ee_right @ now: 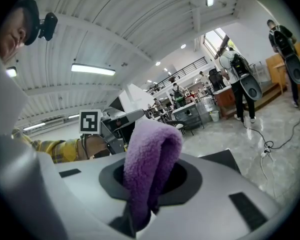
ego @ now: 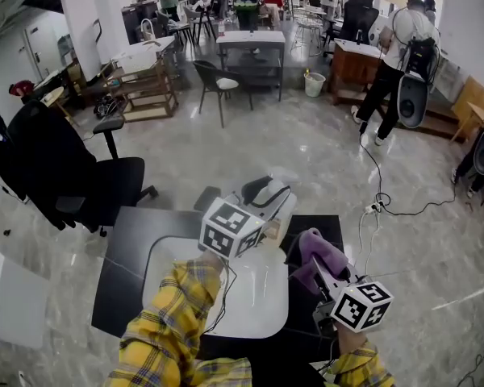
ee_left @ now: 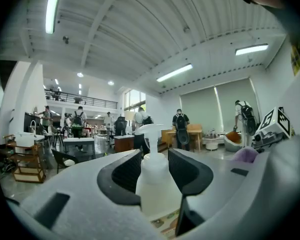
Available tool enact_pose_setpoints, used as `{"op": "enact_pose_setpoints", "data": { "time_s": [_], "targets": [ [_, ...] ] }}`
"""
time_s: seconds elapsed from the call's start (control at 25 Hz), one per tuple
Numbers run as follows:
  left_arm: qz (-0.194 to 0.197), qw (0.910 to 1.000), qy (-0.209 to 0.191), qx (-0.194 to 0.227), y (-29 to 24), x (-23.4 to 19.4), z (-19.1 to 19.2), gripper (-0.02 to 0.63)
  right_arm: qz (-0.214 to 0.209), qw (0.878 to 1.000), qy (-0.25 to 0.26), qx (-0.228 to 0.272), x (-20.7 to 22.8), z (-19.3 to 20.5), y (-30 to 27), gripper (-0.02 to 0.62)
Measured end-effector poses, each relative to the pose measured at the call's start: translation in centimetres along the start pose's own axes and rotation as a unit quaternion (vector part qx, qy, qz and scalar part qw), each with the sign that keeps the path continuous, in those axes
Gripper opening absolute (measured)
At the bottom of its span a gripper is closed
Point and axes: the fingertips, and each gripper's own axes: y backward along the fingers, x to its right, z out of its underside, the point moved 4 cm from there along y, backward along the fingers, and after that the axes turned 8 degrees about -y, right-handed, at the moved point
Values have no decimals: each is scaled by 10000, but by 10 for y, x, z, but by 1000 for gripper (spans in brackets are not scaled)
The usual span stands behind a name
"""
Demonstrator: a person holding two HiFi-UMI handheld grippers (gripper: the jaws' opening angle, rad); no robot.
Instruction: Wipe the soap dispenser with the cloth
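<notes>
Off the table's far left corner stands a black office chair (ego: 73, 176), close to the edge. On the black table (ego: 121, 248) lies a white rounded board (ego: 258, 301), its rim inside the table's edges. Over the board's far rim, the left gripper (ee_left: 156, 166) is clamped on the soap dispenser (ee_left: 157, 191), which stands upright between both pads. Just right of it, near the table's right edge, the right gripper (ee_right: 150, 180) pinches a folded purple cloth (ee_right: 151, 151), apart from the bottle. Beyond the far edge the grey floor (ego: 306, 147) lies open; a cable (ego: 381, 192) crosses it at right.
</notes>
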Motion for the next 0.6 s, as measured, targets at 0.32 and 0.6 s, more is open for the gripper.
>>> {"op": "enact_pose_setpoints", "data": {
  "time_s": [0.32, 0.6],
  "targets": [
    [822, 9963, -125, 208, -2, 0, 0, 163, -46, 9999, 140, -41, -1, -1, 0, 69],
    [1411, 9889, -214, 400, -5, -3, 2, 163, -139, 9996, 251, 42, -2, -10, -6, 69]
  ]
}}
